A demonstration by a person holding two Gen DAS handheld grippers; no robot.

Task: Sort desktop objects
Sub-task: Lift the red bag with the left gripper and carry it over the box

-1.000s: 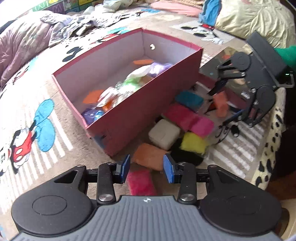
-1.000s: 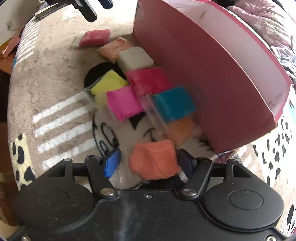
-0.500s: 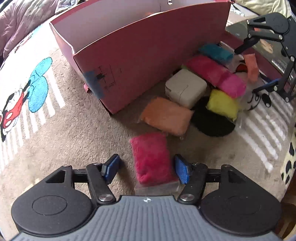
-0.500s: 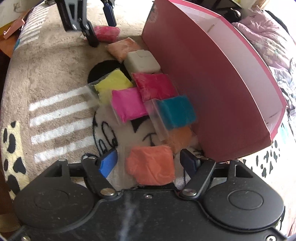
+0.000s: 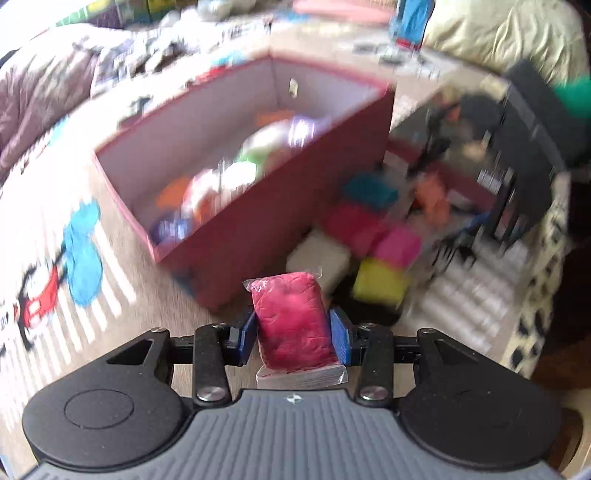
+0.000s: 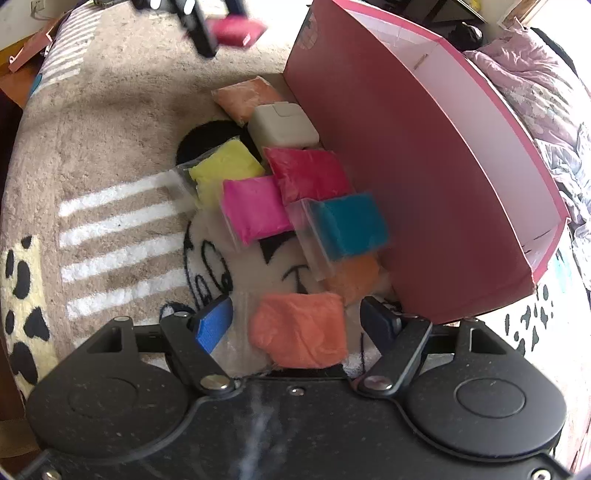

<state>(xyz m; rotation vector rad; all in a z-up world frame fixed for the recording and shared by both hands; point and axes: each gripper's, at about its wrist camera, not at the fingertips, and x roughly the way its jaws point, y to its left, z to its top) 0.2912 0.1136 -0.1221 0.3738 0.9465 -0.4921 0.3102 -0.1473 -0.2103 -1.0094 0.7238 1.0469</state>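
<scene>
1. Clamping a crimson clay packet (image 5: pixel 291 321) between its blue pads (image 5: pixel 245 338), the left gripper (image 5: pixel 293 338) holds it clear of the blanket (image 5: pixel 122 280); its jaws have just closed to a narrow gap, pressing both sides of the bag.
2. Beyond the packet, the open pink box (image 5: pixel 258 221) sits at centre, with blurred bags of several colours inside.
3. To the right of the box on the blanket lie a white block (image 5: pixel 319 256), a yellow packet (image 5: pixel 378 282), a magenta packet (image 5: pixel 400 245) and a teal packet (image 5: pixel 371 192), close together.
4. The right gripper (image 6: pixel 297 326) stands with its jaws moderately wide, having just opened a little further; a salmon-orange packet (image 6: pixel 301 330) lies on the blanket between them, and neither pad presses it.
5. In the right wrist view, the box wall (image 6: pixel 399 177) runs along the right, and the remaining packets lie near its base.
6. Far in that view, the left gripper with the crimson packet (image 6: pixel 236 31) appears blurred at the top.
</scene>
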